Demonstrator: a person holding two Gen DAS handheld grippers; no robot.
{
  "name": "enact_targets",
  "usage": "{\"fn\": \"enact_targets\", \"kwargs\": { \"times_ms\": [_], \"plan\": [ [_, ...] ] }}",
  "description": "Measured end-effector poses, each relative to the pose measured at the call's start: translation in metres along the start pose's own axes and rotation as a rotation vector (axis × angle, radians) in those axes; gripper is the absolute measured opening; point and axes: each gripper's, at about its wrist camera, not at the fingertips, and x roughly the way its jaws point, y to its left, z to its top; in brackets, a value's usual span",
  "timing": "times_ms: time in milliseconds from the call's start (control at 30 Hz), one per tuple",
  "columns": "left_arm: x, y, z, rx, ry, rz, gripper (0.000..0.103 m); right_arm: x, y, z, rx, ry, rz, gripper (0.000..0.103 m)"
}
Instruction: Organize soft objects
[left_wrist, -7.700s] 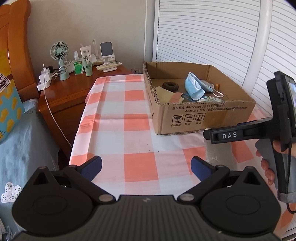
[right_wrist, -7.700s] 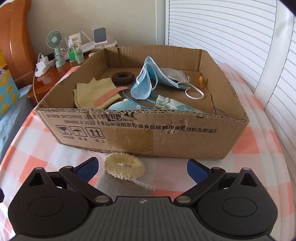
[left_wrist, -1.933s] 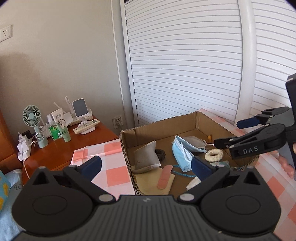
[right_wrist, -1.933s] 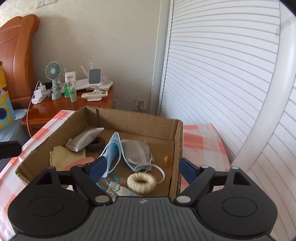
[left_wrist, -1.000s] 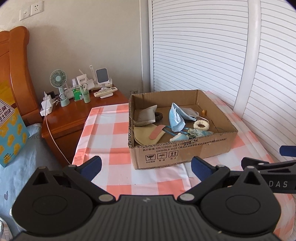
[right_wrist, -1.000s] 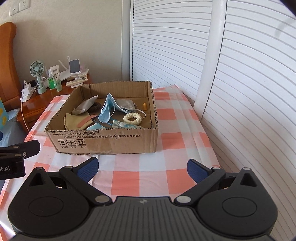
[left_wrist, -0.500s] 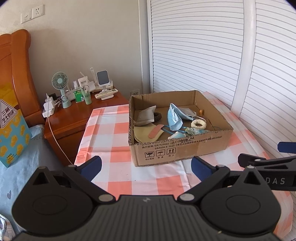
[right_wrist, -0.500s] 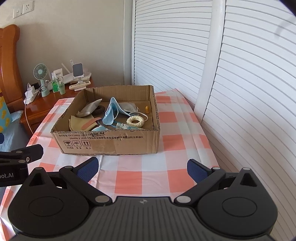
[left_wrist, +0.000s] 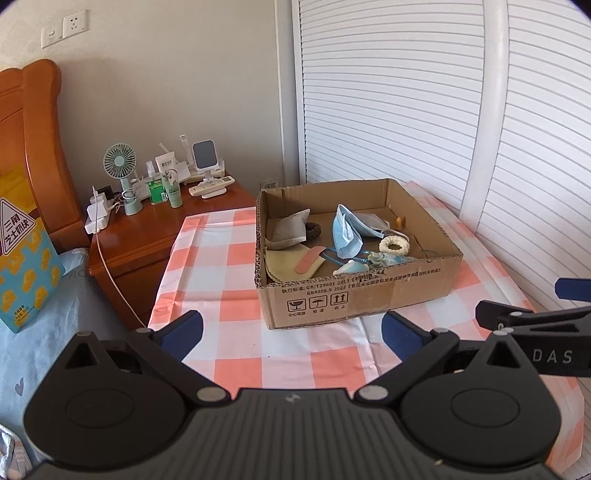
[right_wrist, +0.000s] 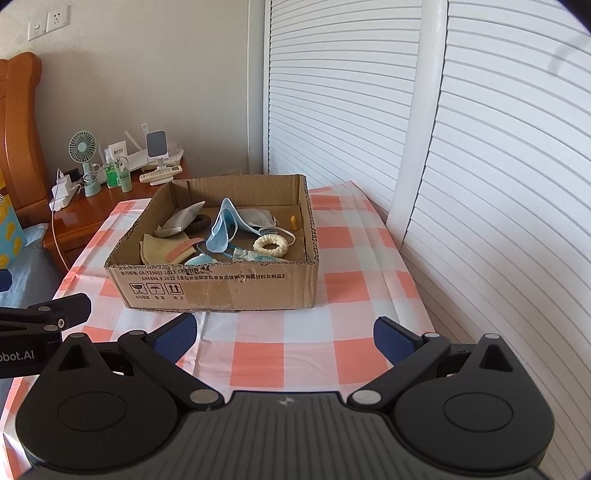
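We hold our left gripper and right gripper spread apart and empty, near the corrugated cardboard box holding a fluffy cream scrunchie and pleated blue mask.

The box front carries "GB/T29601 2013", "GB4806.9 2023", a line of Chinese print and three handling symbols. "DAS" stands on the right gripper; "bot.AI" on the left gripper. A yellow bag bears a triangle sign with Chinese characters.
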Motion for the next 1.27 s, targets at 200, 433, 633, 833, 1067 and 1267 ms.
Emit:
{"fn": "enact_targets", "kwargs": {
  "times_ms": [200,433,633,833,1067,1267],
  "plan": [
    [0.0015,-0.0003,-0.0004,0.0,0.007,-0.007,0.102,0.0005,0.0001,-0.0003,0.001,-0.001,-0.01,0.103],
    [0.0024,-0.0009,-0.0006,0.001,0.011,-0.006,0.102,0.002,-0.0009,-0.0004,0.005,0.0,-0.013,0.103],
    [0.0026,-0.001,-0.0002,0.001,0.011,-0.007,0.102,0.0015,-0.0007,0.0001,0.004,-0.002,-0.015,0.103],
    [0.0027,-0.0022,-0.0006,0.003,0.011,-0.008,0.102,0.0008,-0.0013,-0.0002,0.008,-0.002,-0.016,0.103],
    [0.0034,-0.0032,-0.0015,0.006,0.013,-0.011,0.102,0.0,0.0004,-0.0006,0.005,-0.004,-0.016,0.103],
    [0.0035,-0.0032,-0.002,0.005,0.013,-0.014,0.102,0.0007,0.0002,-0.0008,0.005,-0.003,-0.019,0.103]
  ]
}}
